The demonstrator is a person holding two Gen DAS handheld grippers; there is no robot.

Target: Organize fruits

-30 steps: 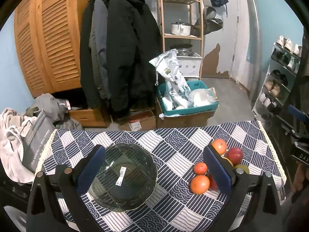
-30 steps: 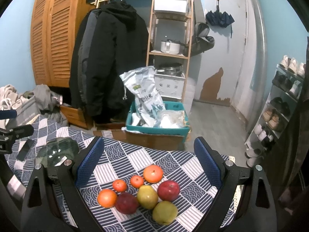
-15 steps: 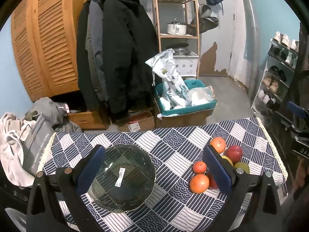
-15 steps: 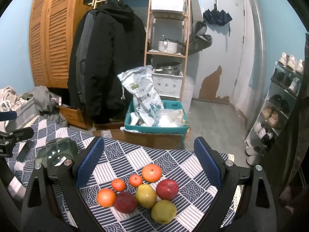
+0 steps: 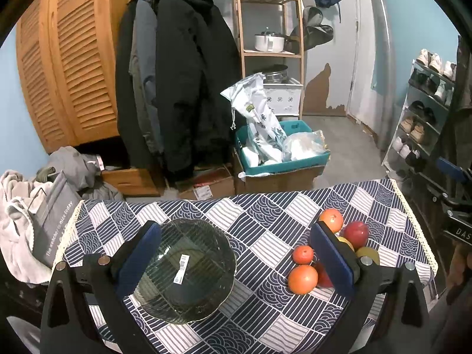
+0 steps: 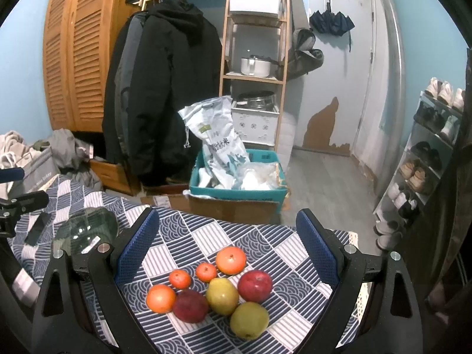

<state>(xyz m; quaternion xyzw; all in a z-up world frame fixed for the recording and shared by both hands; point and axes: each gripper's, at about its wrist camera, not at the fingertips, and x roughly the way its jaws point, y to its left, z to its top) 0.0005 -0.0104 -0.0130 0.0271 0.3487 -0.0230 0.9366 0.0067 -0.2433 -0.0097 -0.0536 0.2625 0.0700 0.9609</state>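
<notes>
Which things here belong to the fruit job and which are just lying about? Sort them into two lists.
For the job:
- fruit pile on the tablecloth: oranges, red fruits, yellow-green fruits
- glass bowl, empty
- left gripper, open
- right gripper, open

Lying about:
- black phone on the tablecloth
- teal crate of bags
- black coats
- shoe rack

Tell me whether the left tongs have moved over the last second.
Yes, slightly. In the left wrist view the left tongs have pulled back and risen: the tablecloth and glass bowl sit lower in frame, showing more floor beyond.
</notes>
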